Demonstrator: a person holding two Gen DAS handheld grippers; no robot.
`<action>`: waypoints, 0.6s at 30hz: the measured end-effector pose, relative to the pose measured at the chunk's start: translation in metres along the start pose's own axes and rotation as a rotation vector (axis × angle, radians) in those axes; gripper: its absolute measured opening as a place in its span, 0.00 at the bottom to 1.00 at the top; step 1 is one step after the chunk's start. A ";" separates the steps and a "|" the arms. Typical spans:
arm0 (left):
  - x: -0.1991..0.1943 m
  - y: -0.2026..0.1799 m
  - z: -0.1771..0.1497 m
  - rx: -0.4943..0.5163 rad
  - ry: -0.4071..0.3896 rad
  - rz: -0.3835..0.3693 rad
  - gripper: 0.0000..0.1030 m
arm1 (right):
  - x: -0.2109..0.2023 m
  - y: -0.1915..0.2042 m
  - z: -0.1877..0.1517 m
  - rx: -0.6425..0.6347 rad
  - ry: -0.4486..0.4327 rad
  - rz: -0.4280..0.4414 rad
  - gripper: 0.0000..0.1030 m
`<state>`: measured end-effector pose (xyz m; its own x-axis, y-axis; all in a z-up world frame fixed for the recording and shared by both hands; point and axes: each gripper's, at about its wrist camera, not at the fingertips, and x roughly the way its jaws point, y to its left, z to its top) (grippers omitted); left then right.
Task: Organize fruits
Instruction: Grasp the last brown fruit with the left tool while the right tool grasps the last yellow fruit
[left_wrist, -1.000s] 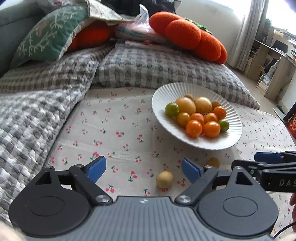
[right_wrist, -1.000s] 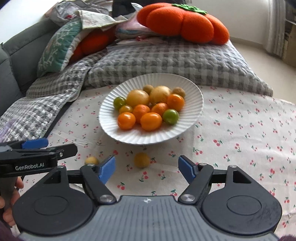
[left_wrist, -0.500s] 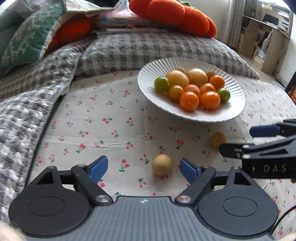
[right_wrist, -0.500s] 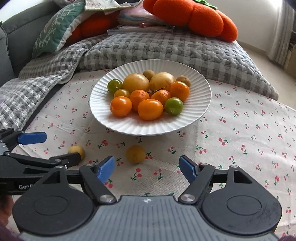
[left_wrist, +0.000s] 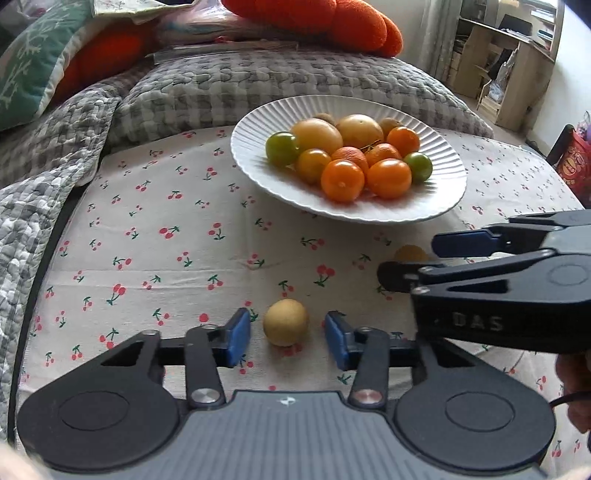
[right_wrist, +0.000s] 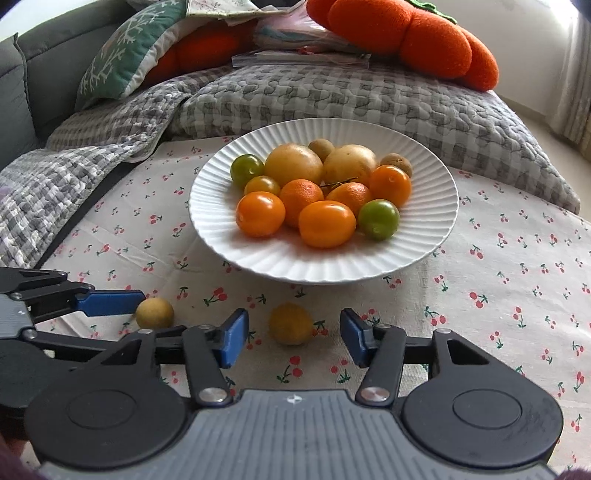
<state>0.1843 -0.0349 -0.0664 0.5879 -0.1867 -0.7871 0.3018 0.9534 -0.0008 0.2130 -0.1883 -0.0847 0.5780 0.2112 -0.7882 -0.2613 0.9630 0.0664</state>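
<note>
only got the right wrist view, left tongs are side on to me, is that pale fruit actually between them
Observer: Yes. In the left wrist view the pale fruit sits between the pads of the left tongs, which have just been closing.
Operator: gripped yet
Observer: No. A gap shows on each side; neither pad touches it, and it rests on the cloth.
Operator: and mine from the side
Observer: The right tongs have just been closing too. Seen side on, the yellow fruit peeks out between their tips, partly hidden by the lower finger.
</note>
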 end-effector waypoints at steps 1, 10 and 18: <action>0.000 -0.001 0.000 0.004 -0.002 -0.002 0.31 | 0.001 0.000 0.000 -0.002 0.002 0.002 0.43; 0.001 0.000 0.002 -0.002 -0.007 -0.007 0.19 | 0.003 0.009 -0.001 -0.059 0.006 -0.008 0.23; 0.000 0.001 0.002 -0.015 -0.007 -0.010 0.18 | -0.004 0.013 0.004 -0.067 0.006 0.009 0.22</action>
<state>0.1860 -0.0342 -0.0656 0.5900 -0.1979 -0.7828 0.2966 0.9548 -0.0178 0.2101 -0.1758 -0.0781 0.5706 0.2184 -0.7917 -0.3177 0.9476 0.0324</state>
